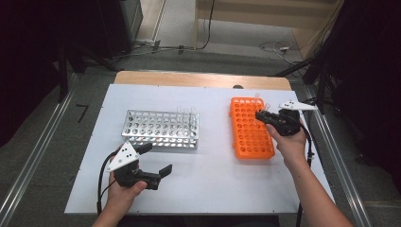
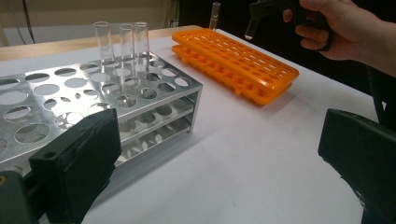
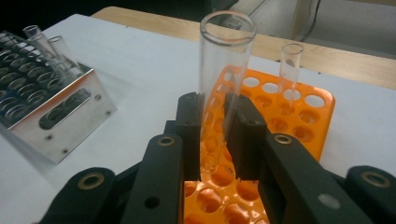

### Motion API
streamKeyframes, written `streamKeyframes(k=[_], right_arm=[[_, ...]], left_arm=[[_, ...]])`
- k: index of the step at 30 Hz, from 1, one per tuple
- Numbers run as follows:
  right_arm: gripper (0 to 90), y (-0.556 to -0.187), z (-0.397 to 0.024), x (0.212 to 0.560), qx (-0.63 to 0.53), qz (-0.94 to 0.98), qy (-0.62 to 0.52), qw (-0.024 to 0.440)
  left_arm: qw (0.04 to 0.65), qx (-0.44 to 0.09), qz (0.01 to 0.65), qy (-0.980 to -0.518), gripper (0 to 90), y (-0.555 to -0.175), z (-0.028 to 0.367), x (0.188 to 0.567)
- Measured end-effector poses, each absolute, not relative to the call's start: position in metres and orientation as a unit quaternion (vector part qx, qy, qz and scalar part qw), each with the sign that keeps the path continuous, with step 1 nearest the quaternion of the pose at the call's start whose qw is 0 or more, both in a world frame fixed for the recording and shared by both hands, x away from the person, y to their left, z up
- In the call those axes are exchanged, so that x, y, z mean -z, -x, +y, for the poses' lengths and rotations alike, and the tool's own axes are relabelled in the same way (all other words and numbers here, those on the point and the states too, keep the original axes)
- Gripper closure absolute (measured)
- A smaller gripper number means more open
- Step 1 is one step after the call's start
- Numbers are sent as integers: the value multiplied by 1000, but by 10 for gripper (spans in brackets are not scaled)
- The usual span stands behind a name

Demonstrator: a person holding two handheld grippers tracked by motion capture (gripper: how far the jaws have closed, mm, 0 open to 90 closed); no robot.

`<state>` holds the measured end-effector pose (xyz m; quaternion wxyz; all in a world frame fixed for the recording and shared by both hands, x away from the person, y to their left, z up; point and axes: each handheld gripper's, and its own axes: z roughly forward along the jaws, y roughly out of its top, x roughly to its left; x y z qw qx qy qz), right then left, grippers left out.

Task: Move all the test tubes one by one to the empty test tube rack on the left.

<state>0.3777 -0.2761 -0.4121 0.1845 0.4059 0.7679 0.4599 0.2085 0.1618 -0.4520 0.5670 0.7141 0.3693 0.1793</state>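
My right gripper point(image 3: 215, 135) is shut on a clear glass test tube point(image 3: 224, 70), held upright just above the holes of the orange plastic rack point(image 3: 299, 116). A second tube point(image 3: 289, 74) stands in that rack's far corner. In the high view the right gripper point(image 1: 260, 115) hovers over the orange rack's point(image 1: 250, 130) far right part. My left gripper point(image 1: 158, 157) rests low near the table's front, jaws wide apart and holding nothing, just in front of the metal rack point(image 1: 161, 128). Three tubes point(image 2: 122, 46) stand in the metal rack's far right corner.
Both racks sit on a white board point(image 1: 208, 184) that covers a wooden table point(image 1: 198, 78). Cables trail from both grippers. Beyond the table lie grey floor, cables and dark equipment frames at both sides.
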Motion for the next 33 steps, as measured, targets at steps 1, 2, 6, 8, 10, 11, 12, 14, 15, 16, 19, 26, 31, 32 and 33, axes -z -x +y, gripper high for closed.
streamKeyframes(k=[1, 2, 6, 8, 10, 11, 12, 14, 15, 16, 19, 26, 31, 32, 33], right_arm=[[737, -374, -276, 412, -462, 768, -404, 184], [737, -371, -276, 413, -465, 769, -400, 182], [737, -358, -275, 412, -472, 770, -391, 176], [738, -351, -274, 412, -476, 773, -384, 169], [738, -344, -273, 412, -481, 775, -378, 161], [738, -340, -271, 412, -482, 776, -374, 158], [738, -337, -270, 413, -484, 778, -369, 155], [738, -329, -267, 414, -484, 783, -360, 151], [738, -325, -265, 414, -485, 786, -356, 147], [738, -322, -263, 415, -488, 786, -352, 144], [738, -312, -256, 417, -491, 790, -342, 134], [737, -294, -240, 424, -500, 797, -319, 112], [737, -284, -224, 430, -496, 809, -300, 98], [738, -282, -221, 431, -494, 812, -295, 98], [738, -280, -217, 432, -493, 815, -290, 95]], left_arm=[[566, -180, 368, -715, 0, -208, 161, 452], [567, -180, 367, -715, 0, -208, 160, 452], [563, -181, 363, -720, 0, -208, 158, 452], [563, -180, 364, -720, 0, -208, 158, 453], [563, -181, 363, -720, 0, -208, 157, 453], [563, -181, 363, -720, 0, -208, 157, 453], [562, -182, 363, -721, 0, -208, 157, 453], [562, -182, 362, -721, 0, -208, 156, 453], [562, -182, 362, -721, 0, -208, 156, 453], [561, -182, 361, -722, 0, -208, 155, 453], [561, -182, 360, -722, 0, -208, 154, 453], [554, -185, 356, -729, 0, -206, 148, 453], [556, -181, 347, -734, 0, -205, 141, 452], [555, -180, 344, -735, 0, -204, 140, 452], [556, -179, 343, -736, 0, -204, 139, 451]])
